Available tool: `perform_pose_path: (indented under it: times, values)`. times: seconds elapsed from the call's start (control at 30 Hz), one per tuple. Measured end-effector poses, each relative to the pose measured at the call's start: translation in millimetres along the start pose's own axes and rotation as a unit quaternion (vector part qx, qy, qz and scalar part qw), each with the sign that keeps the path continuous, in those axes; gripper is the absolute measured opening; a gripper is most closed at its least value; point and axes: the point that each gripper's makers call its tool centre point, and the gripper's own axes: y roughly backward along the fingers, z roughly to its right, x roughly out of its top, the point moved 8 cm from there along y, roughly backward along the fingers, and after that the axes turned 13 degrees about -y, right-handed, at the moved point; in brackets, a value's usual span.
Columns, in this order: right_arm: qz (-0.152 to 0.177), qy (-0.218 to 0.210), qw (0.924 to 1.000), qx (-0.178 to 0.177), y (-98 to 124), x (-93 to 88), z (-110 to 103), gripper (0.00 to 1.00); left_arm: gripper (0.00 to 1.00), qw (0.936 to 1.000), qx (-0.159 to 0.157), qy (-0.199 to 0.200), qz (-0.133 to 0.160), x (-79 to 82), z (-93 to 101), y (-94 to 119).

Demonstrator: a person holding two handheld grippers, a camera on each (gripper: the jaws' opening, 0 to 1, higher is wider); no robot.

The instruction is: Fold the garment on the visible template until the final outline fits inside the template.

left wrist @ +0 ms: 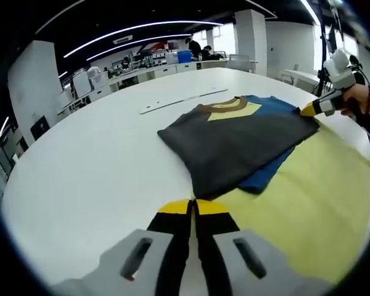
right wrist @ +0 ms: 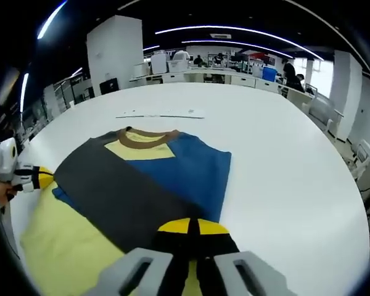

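Nearest the lens in the left gripper view, the left hand-held gripper (left wrist: 194, 207) has its jaws pressed together on nothing, resting low over the white worktop (left wrist: 92, 166) just short of the garment (left wrist: 240, 139). The garment lies on the yellow template (left wrist: 308, 203), with a dark grey panel folded across its blue and yellow parts, likely to narrow the outline. The right hand-held gripper (right wrist: 189, 227) seems clamped on the garment's near edge, apparently to hold or lift it. A flat white strip (right wrist: 160, 113) lies beyond the collar, well apart.
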Motion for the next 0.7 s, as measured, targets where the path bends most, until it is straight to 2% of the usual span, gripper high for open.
perform_pose_path:
  times: [0.03,0.13,0.2,0.3,0.47,0.53,0.7]
  values:
    - [0.001,0.0,1.0,0.001,0.5,0.6,-0.5,0.0,0.0,1.0,0.0,-0.004,-0.001,0.4,0.2,0.1]
    - [0.01,-0.007,0.9998,0.013,5.2,4.0,-4.9,0.13,0.03,0.9999,0.0,-0.009,-0.005,0.2,0.1,2.9]
    - [0.02,0.002,0.9996,0.02,9.5,6.8,-7.9,0.24,0.1,1.0,0.003,-0.005,-0.004,-0.4,-1.2,6.4]
    - [0.026,0.008,0.9992,0.029,16.7,10.3,-10.4,0.38,0.28,0.9999,0.003,0.016,0.005,-0.5,-2.7,12.5]
    - [0.013,0.012,0.9987,0.048,31.6,9.7,-13.7,0.63,0.44,0.9995,0.002,0.028,0.014,0.7,-4.7,27.0]
    - [0.009,0.012,0.9985,0.053,38.2,8.4,-14.4,0.68,0.48,0.9996,0.0,0.026,0.011,0.8,-3.9,33.1]
    - [-0.003,0.014,0.9974,0.071,62.6,0.1,-15.6,0.71,0.57,0.9994,-0.01,0.026,0.018,-0.6,-1.6,53.7]
